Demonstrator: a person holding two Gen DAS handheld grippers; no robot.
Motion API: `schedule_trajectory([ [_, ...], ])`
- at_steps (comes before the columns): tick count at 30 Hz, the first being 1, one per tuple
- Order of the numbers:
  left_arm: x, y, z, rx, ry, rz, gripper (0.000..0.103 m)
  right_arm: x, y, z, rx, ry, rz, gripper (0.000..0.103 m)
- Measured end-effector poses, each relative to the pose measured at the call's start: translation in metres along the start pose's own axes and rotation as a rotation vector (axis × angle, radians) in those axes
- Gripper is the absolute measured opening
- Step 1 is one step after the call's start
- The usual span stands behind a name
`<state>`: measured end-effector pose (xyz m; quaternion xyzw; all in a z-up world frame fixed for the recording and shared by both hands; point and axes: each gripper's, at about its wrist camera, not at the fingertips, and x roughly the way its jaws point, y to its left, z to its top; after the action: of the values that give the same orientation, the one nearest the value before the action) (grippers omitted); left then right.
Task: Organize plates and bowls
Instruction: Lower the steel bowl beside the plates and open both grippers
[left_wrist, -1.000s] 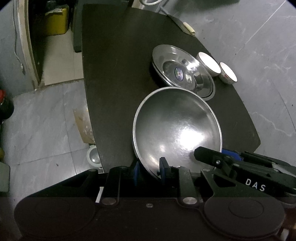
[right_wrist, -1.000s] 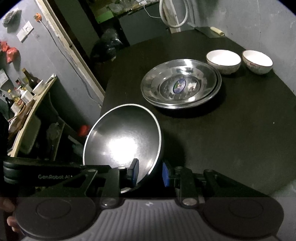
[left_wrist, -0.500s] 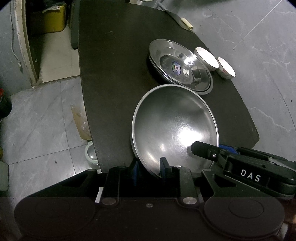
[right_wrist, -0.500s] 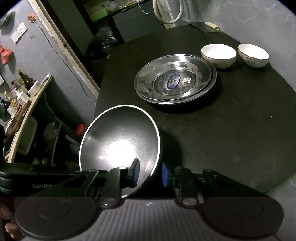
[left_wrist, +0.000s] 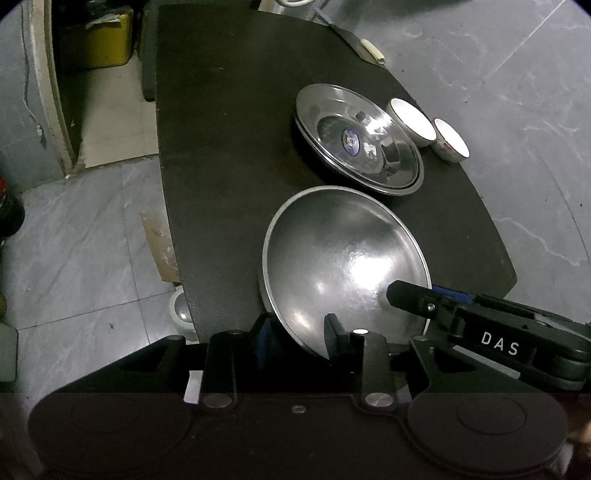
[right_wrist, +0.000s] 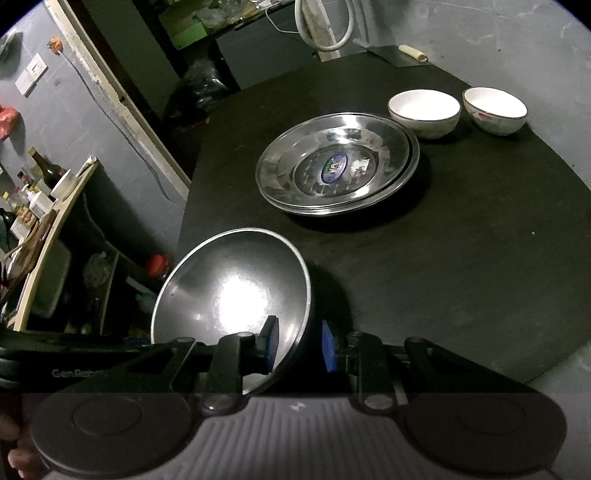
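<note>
The steel bowl (left_wrist: 343, 266)'s near rim disappears behind the left gripper (left_wrist: 297, 341). Under the stacked steel plates (right_wrist: 338, 168), the count is unclear. Bottle labels on the shelf (right_wrist: 35, 199) far left are too small to read.

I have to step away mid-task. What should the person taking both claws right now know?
Left claw: shut on the steel bowl, at its near rim.
Right claw: shut on the same bowl's rim, opposite side.
The bowl is held tilted over the near end of the black table.
Done: steel plates stacked mid-table.
Left: set the bowl down, probably on that stack; the two white bowls sit side by side, unstacked.
</note>
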<state>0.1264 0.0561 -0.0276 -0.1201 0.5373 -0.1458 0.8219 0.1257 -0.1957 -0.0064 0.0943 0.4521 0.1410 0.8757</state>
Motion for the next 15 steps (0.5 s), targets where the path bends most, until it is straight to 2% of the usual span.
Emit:
schedule_trajectory([
  [3, -0.004, 0.001, 0.000, -0.001, -0.014, 0.001, 0.038, -0.002, -0.002, 0.002, 0.003, -0.014, -0.006, 0.030],
  [6, -0.013, 0.003, 0.001, 0.007, -0.049, 0.005, 0.050, -0.006, -0.006, 0.003, 0.015, -0.032, -0.013, 0.031],
  [8, -0.021, 0.000, 0.003, 0.036, -0.080, 0.011, 0.062, -0.009, -0.009, 0.003, 0.021, -0.043, -0.019, 0.032],
  [12, -0.033, -0.010, 0.008, 0.113, -0.145, 0.029, 0.075, -0.020, -0.016, 0.004, 0.043, -0.094, -0.017, 0.035],
  [14, -0.037, -0.016, 0.011, 0.143, -0.183, 0.037, 0.084, -0.029, -0.018, 0.005, 0.043, -0.132, -0.021, 0.036],
  [15, -0.038, -0.019, 0.014, 0.156, -0.205, 0.038, 0.087, -0.032, -0.020, 0.007, 0.043, -0.148, -0.023, 0.041],
])
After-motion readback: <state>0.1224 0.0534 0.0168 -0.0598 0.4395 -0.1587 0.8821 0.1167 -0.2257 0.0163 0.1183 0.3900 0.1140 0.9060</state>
